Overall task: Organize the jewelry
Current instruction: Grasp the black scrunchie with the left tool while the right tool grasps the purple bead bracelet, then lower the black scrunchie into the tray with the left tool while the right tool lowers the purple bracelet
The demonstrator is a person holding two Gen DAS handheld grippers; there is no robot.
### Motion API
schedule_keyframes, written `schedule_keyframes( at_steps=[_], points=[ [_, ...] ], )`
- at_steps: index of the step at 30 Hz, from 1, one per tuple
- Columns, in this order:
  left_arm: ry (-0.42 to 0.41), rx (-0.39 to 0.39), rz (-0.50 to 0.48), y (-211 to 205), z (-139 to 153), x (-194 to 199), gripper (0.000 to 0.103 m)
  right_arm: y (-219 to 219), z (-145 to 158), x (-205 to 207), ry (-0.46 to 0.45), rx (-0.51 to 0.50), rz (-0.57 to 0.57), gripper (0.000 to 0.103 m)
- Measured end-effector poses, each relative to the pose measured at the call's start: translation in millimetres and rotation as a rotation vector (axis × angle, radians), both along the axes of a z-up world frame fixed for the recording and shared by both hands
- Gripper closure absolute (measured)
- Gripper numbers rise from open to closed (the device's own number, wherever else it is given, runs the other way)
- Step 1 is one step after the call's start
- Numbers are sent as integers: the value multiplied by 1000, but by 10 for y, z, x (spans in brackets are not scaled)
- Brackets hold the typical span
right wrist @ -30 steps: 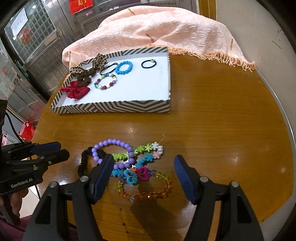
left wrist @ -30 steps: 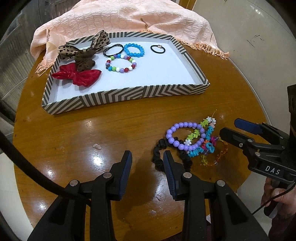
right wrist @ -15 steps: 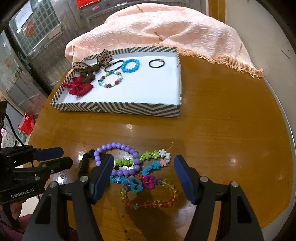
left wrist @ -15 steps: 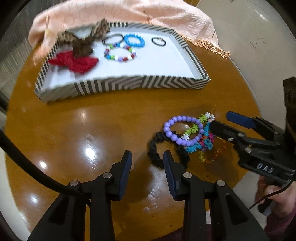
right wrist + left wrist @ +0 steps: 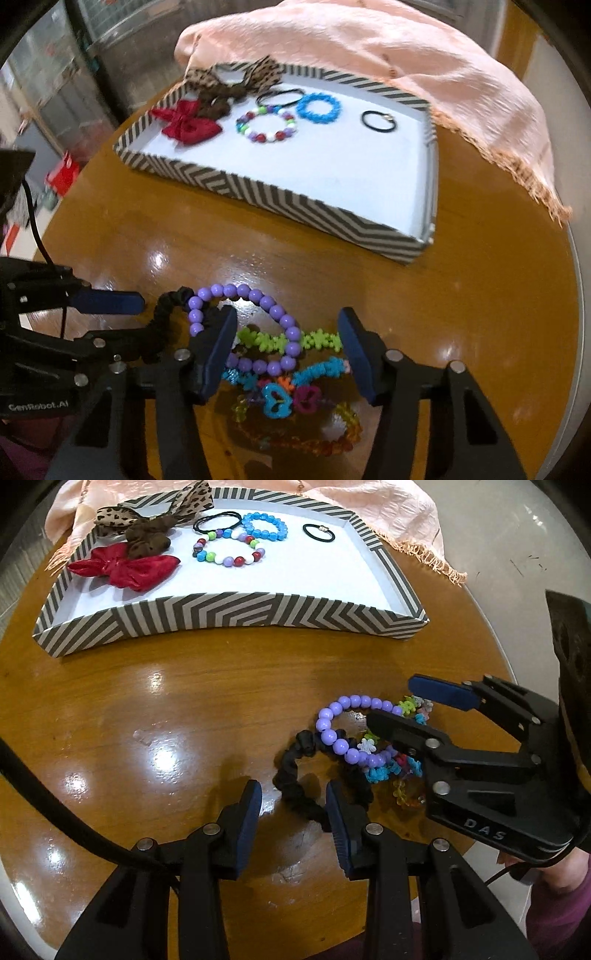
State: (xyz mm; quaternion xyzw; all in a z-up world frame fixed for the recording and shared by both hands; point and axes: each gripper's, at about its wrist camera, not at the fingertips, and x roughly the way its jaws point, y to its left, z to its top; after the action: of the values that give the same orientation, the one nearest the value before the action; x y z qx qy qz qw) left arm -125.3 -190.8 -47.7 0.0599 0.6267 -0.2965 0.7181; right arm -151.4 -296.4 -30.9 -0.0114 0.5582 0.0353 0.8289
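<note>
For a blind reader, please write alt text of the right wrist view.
The right gripper is closing over a bracelet pile on a table, not yet gripping. Behind is a striped tray with bows and bracelets.

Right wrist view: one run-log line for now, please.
right claw: closing, astride purple bead bracelet, no grip | left claw: open by black scrunchie | striped tray: part filled
</note>
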Motion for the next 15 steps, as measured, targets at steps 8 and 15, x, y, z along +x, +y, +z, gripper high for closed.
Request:
schedule_keyframes(
  at_steps=[8,15],
  points=[
    [-27,30,-8,-150,-29,40,87,51,-103,99,31,-28,77,76],
    [-24,25,-3,-168,-32,114,87,10,-96,121,23,-24,79,89]
  ],
)
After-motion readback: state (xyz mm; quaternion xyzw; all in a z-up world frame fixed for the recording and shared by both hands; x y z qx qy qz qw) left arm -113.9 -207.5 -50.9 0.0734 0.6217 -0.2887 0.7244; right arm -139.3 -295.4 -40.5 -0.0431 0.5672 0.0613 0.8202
